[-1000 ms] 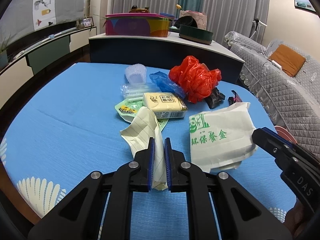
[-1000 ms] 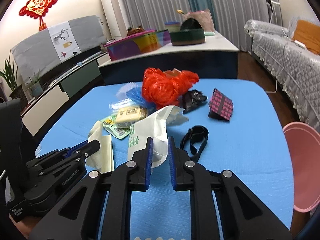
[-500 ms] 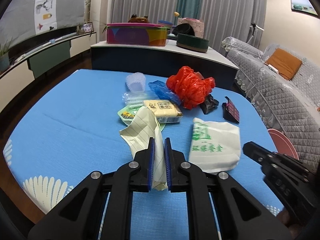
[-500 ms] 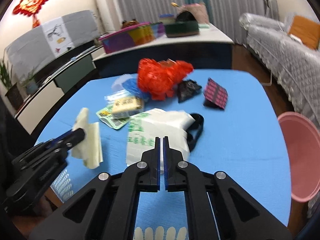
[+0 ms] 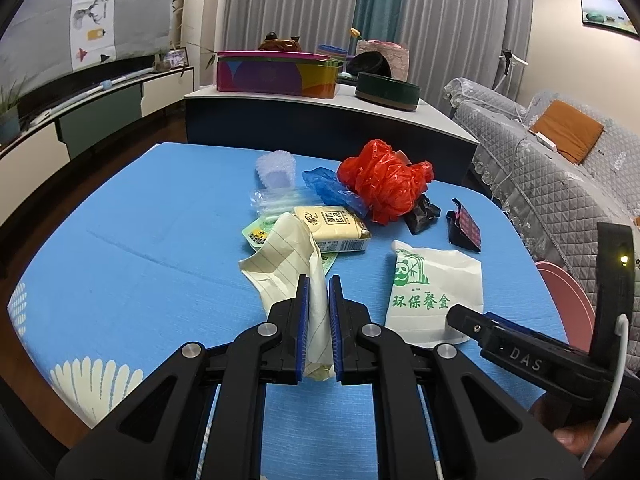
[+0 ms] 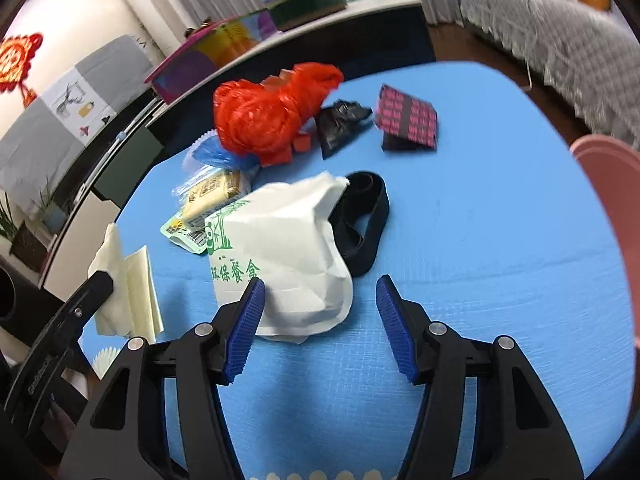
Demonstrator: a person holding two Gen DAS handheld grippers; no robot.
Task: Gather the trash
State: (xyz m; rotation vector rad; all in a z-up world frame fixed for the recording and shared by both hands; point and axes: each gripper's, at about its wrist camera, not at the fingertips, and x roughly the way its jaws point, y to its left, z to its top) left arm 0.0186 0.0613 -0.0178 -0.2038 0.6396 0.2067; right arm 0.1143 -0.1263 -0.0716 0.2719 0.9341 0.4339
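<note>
My left gripper (image 5: 318, 328) is shut on a crumpled cream lined paper (image 5: 288, 264), held just above the blue table (image 5: 160, 240). A white bag with green print (image 6: 280, 256) lies flat on the table, also seen in the left wrist view (image 5: 432, 288). My right gripper (image 6: 320, 296) hangs low over the bag's near edge. Its jaws are opening and stand wide. The bag's near corner lies between them, and the pads do not press on it. The cream paper (image 6: 128, 288) shows at the left of the right wrist view.
Further back lie a red plastic bag (image 6: 272, 116), a tissue pack (image 5: 332, 228), blue plastic (image 5: 328, 188), a black band (image 6: 364, 220), a black wrapper (image 6: 340, 124) and a pink-checked pouch (image 6: 408, 120). A pink bin (image 6: 612, 184) stands past the table's right edge.
My right gripper's jaws went from nearly shut to wide open, and it sank and rolled over the white bag. The left gripper kept still with the paper.
</note>
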